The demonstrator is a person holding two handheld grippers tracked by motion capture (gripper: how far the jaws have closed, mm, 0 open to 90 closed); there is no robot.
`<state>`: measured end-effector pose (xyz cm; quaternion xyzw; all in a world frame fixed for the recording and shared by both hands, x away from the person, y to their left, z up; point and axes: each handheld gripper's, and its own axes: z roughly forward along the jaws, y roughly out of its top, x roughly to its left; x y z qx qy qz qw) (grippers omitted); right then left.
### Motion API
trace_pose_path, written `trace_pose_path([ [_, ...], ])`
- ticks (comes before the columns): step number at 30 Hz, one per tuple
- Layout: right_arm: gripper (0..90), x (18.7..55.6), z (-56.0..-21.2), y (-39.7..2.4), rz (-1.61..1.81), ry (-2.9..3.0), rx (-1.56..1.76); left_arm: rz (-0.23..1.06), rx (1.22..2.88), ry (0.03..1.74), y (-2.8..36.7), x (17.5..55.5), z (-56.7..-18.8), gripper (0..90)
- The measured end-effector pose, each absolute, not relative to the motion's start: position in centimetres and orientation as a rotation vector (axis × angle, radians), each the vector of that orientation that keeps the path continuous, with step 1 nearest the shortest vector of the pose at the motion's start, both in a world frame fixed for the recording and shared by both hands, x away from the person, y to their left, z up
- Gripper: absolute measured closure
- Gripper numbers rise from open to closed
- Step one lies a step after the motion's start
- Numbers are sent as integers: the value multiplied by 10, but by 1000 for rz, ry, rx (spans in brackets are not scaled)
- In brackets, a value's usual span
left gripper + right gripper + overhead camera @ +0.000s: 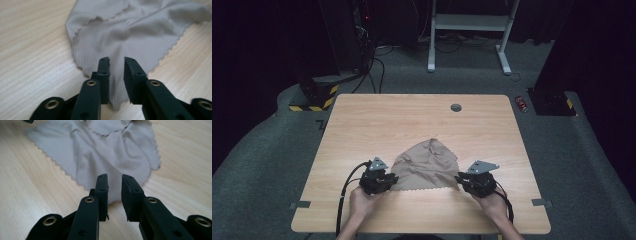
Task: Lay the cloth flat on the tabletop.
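Observation:
A beige ribbed cloth (427, 165) with zigzag edges lies rumpled on the wooden table (387, 120), near its front middle. My left gripper (393, 180) sits at the cloth's near left corner. In the left gripper view that gripper (117, 60) is open, a narrow gap between its jaws, and the cloth (125, 32) lies slack on the table under the tips. At the near right corner is my right gripper (459, 177). The right gripper view has this gripper (114, 177) open just the same, the cloth (100, 152) spreading away beyond it, unpinched.
A round cable hole (456, 107) sits near the table's far edge. Grey tape marks (300, 204) flag the floor beside both front corners. On the floor lie a red can (522, 103), a white desk frame (469, 30) and a yellow-black striped base (314, 97).

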<state>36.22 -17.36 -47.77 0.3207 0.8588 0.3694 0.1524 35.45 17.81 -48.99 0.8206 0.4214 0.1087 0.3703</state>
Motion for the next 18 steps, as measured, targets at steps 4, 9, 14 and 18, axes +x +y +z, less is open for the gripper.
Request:
trace_pose_path([
  [4,684,379,-489,-166,970,2438,988,334,2119,1061,167,361,-494,645],
  [9,642,402,-502,-162,968,2408,1137,440,2066,1121,163,369,-513,575],
  [14,716,410,-511,-158,896,2419,1148,519,2077,1136,162,369,-522,525],
  [18,887,410,-511,-155,893,2455,1092,517,2045,1125,165,367,-526,491],
])
